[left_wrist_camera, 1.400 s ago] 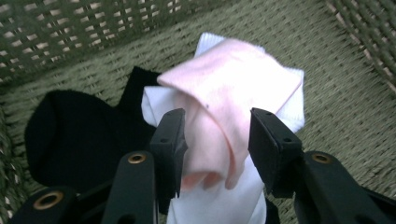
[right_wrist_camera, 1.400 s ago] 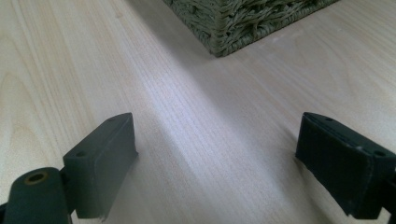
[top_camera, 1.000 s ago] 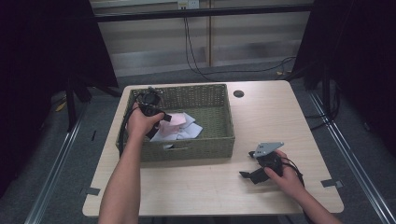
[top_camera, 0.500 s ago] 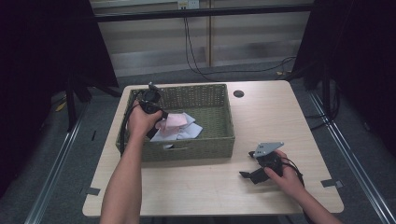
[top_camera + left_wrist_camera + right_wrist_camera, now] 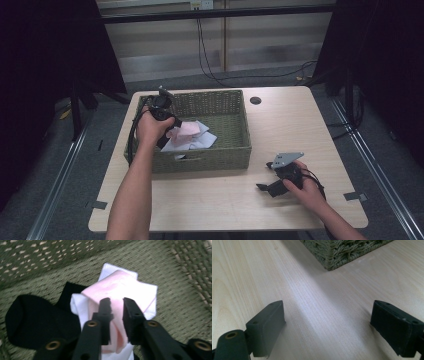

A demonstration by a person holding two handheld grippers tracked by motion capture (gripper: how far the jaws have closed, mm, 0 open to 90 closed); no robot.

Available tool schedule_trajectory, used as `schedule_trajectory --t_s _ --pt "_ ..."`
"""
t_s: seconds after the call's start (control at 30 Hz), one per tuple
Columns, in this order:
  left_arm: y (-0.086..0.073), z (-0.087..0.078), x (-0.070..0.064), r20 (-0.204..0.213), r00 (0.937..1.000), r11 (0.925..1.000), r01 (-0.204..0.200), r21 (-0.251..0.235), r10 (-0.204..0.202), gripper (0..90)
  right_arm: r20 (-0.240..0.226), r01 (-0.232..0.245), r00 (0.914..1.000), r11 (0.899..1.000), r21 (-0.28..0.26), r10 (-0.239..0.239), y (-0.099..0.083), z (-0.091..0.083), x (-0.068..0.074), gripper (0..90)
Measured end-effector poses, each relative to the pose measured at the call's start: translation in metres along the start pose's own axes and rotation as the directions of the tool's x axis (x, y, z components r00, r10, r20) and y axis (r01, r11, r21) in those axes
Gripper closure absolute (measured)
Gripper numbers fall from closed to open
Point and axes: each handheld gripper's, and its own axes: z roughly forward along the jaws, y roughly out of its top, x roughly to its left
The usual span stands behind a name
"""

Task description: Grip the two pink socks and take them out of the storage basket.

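The pink sock [image 5: 120,293] sits pinched between the jaws of the left gripper [image 5: 115,315], which have closed to a narrow gap on a fold of it, inside the green woven basket [image 5: 227,155]. From above, the pink sock [image 5: 186,131] shows at the basket's left half, just beside the person's left hand [image 5: 150,127], which holds the left gripper [image 5: 167,131] over the basket's left rim with its cable looping down the outer wall.

Under the pink sock lies a white sock [image 5: 150,293], its corners sticking out on the far side and below (the layers are bunched, so I cannot tell how many white pieces there are). A black sock [image 5: 35,322] lies touching them on the left in the left gripper view, flat on the basket floor.

The basket stands on the light wooden table [image 5: 300,115], toward its far left part. Well apart from it, near the table's front right, the right hand [image 5: 307,187] rests on the tabletop holding the right gripper [image 5: 267,186]. In the right gripper view its jaws are spread wide with nothing between them but bare table [image 5: 317,315], and a corner of the basket [image 5: 337,255] shows ahead.
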Motion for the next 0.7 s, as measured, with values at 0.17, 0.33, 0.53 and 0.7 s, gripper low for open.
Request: schedule_trajectory --t_s 0.17,0.33,0.53,0.7 --pt "-0.003 0.006 0.0 -0.004 1.0 0.9998 0.007 0.018 -0.007 69.1 -0.001 0.003 1.0 1.0 0.0 -0.003 0.0 0.0 0.0 11.2" --pt "-0.004 0.013 -0.001 0.002 0.9998 0.9992 0.018 0.036 -0.018 70.6 0.0 0.002 1.0 1.0 -0.001 -0.002 0.0 0.0 0.0 11.2" --pt "-0.001 0.01 -0.003 -0.01 1.0 0.9989 0.001 0.047 -0.001 85.8 0.0 0.003 1.0 1.0 0.0 -0.003 0.0 0.0 0.0 11.2" --pt "0.001 0.001 -0.003 -0.018 0.9998 0.9995 -0.001 0.031 0.002 86.5 -0.001 0.003 1.0 1.0 0.0 -0.003 0.0 0.0 0.0 11.2"
